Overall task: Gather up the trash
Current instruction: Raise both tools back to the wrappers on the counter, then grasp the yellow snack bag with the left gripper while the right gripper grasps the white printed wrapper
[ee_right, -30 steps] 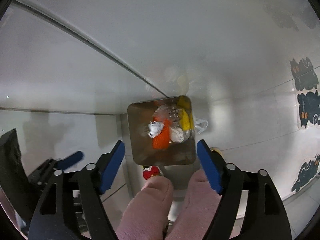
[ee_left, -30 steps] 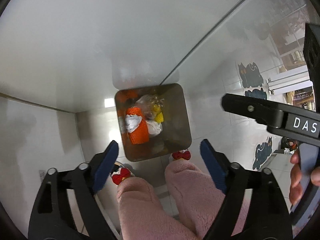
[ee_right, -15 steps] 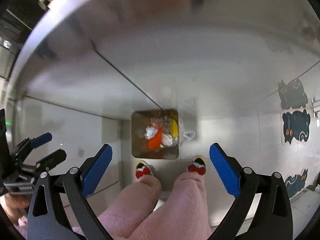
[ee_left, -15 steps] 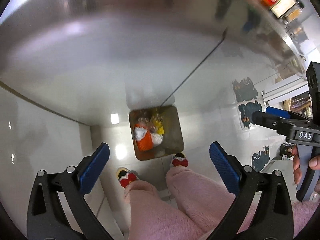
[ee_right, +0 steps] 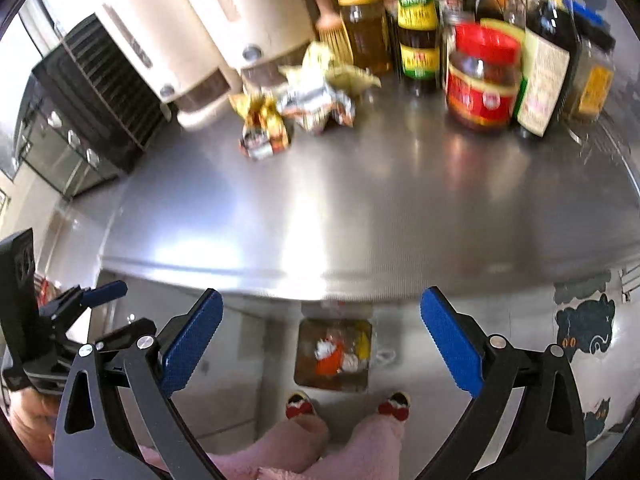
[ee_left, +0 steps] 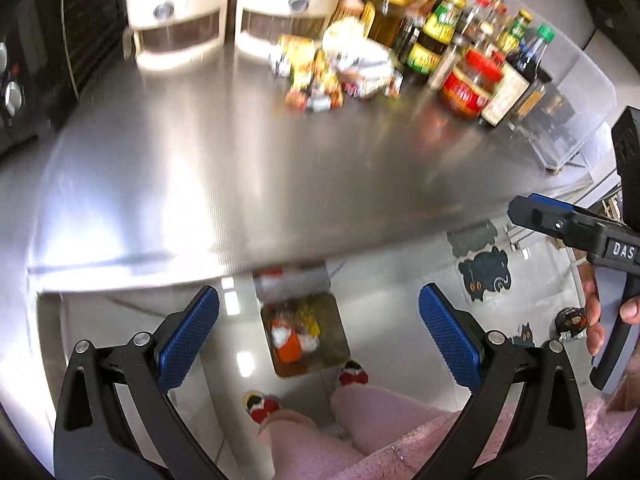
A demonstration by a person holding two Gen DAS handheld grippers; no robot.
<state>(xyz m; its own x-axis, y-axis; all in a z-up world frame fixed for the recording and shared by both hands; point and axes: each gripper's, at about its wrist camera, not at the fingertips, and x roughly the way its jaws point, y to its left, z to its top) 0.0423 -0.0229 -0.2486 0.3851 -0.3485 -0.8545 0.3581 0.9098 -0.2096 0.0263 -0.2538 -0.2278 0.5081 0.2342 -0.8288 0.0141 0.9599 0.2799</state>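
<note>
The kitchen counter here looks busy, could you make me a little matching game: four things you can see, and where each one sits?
Things:
1. trash bin
2. crumpled wrappers
3. red-lidded jar
4. cat stickers

Places:
A. on the steel counter, next to the cream appliance
B. on the floor by the slippered feet
C. among the sauce bottles at the counter's back
D. on the floor at the far right

Pairs: 1-B, 2-A, 3-C, 4-D

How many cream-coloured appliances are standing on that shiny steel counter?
2. One cream appliance stands at the back left of the steel counter, beside the black oven; the second cream appliance is just right of it, behind the crumpled wrappers.
</note>
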